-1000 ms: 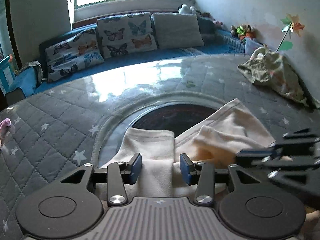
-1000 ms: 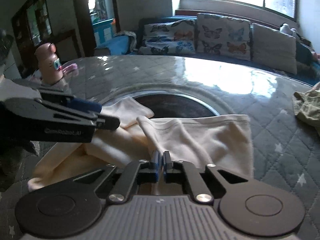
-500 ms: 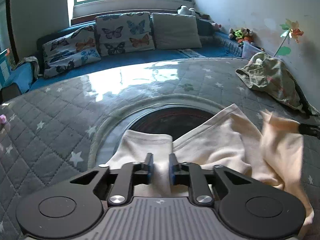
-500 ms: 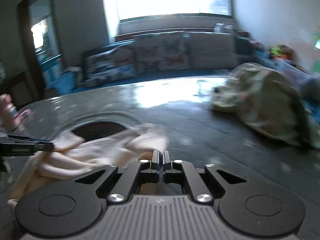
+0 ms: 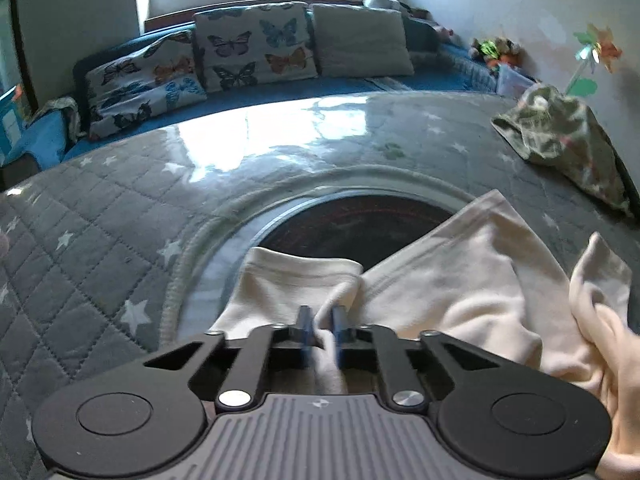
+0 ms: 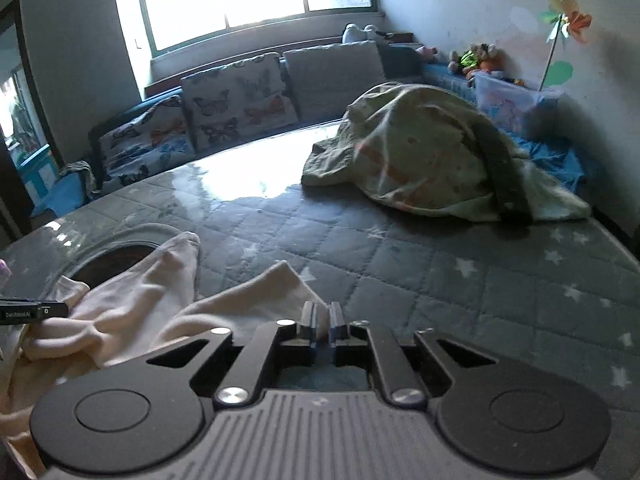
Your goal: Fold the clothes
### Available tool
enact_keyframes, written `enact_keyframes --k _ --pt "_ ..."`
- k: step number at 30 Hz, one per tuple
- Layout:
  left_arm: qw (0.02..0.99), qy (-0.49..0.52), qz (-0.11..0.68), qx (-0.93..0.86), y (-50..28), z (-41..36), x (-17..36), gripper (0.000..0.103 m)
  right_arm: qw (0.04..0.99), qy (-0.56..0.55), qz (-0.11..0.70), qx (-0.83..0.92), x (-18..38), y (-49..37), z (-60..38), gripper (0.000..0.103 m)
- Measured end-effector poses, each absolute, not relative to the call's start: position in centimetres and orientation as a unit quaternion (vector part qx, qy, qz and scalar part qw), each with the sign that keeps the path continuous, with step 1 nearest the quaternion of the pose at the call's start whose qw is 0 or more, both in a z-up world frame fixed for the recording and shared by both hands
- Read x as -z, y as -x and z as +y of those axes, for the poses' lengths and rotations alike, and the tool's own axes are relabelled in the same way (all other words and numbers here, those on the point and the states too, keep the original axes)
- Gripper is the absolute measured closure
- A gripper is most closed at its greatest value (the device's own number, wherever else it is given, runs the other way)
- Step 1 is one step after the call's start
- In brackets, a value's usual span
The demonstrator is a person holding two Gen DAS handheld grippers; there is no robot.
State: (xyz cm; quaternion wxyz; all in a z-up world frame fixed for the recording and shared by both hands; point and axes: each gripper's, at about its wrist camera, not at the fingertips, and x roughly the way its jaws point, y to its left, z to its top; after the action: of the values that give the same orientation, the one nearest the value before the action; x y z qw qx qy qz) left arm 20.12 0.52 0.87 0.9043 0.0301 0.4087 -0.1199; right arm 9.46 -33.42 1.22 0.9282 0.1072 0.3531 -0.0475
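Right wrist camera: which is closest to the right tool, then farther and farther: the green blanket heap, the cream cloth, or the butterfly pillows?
1. Cream cloth: between the right tool's fingers, spreading left.
2. Green blanket heap: farther back on the table, to the right.
3. Butterfly pillows: farthest, on the sofa under the window.

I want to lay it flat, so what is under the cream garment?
The cream garment lies on the grey quilted cover and partly over its dark round opening. Whatever lies beneath the cloth is hidden.

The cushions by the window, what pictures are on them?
Butterflies, on the cushions; clearest in the left wrist view.
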Motion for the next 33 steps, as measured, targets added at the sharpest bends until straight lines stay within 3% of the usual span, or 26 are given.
enact_keyframes --k 2,8,12,16,18,27,30,33 --pt "0.908 -0.013 0.403 0.112 -19.9 1.4 -1.4 0.098 0.927 -0.104 0.358 0.044 -0.7 -10.3 -33.1 0.082" --pt "0.934 0.033 0.350 0.063 -17.0 5.9 -4.9 0.098 0.922 -0.081 0.375 0.044 1.2 -12.5 -32.6 0.066" --pt "0.942 0.065 0.328 0.005 -14.3 10.1 -6.4 0.099 0.921 -0.074 0.381 0.039 1.9 -13.1 -32.7 0.067" --pt "0.939 0.079 0.330 -0.056 -11.3 13.6 -6.1 0.099 0.924 -0.081 0.371 0.042 2.0 -12.7 -33.0 0.095" --pt "0.933 0.088 0.340 -0.081 -9.8 15.3 -5.5 0.099 0.927 -0.084 0.362 0.050 1.6 -12.2 -33.4 0.101" --pt "0.902 0.103 0.401 -0.126 -5.0 18.6 -2.0 0.098 0.940 -0.058 0.313 0.122 -1.9 -8.1 -37.2 0.102" --pt "0.901 0.104 0.400 -0.130 -4.7 18.4 -2.2 0.096 0.937 -0.066 0.324 0.111 -2.2 -7.7 -38.1 0.098" --pt "0.906 0.104 0.390 -0.127 -4.6 18.0 -2.8 0.079 0.936 -0.077 0.329 0.095 -1.8 -8.0 -38.0 0.088"
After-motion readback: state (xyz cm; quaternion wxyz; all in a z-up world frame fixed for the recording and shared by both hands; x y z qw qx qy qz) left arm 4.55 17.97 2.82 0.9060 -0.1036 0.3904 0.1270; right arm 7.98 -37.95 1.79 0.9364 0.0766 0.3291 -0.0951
